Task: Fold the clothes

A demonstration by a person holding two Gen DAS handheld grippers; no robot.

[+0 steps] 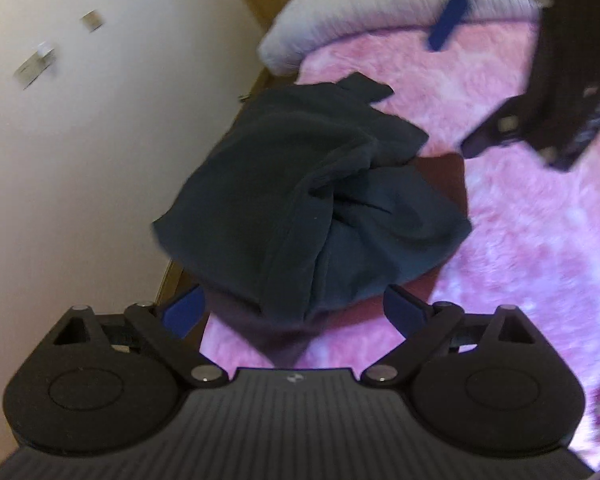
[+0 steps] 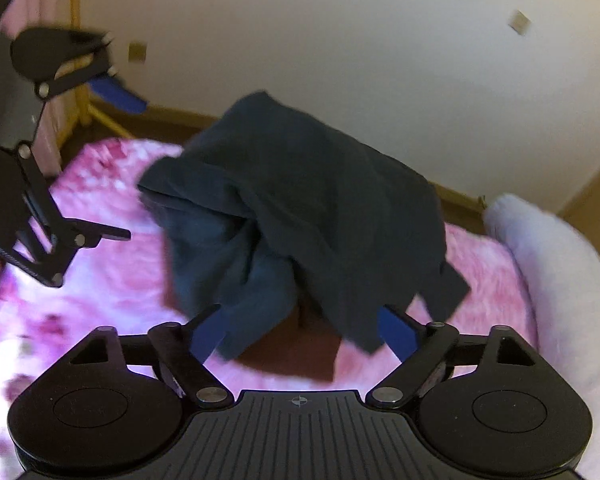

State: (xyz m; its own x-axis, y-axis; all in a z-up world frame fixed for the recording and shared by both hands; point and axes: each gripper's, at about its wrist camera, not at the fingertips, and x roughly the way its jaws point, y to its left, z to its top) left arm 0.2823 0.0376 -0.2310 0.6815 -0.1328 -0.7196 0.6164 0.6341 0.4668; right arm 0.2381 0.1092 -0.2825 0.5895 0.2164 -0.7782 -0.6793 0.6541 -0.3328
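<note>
A dark navy garment (image 1: 312,192) (image 2: 300,200) sits in a crumpled heap on the pink fluffy blanket (image 1: 520,260) (image 2: 100,300), near the bed's edge by the wall. My left gripper (image 1: 294,308) is open, its blue fingers on either side of the heap's near edge without pressing on it. My right gripper (image 2: 304,330) is open too, and the cloth's lower folds hang between its fingers. Each gripper also shows in the other's view: the right gripper (image 1: 464,84) at the upper right, the left gripper (image 2: 120,164) at the left. Both views are blurred.
A reddish-brown flat patch (image 1: 440,176) (image 2: 300,352) shows under the garment. A pale pillow (image 1: 360,8) (image 2: 560,280) lies at the head of the bed. A cream wall (image 1: 80,160) (image 2: 340,40) with a wooden skirting runs close beside the bed.
</note>
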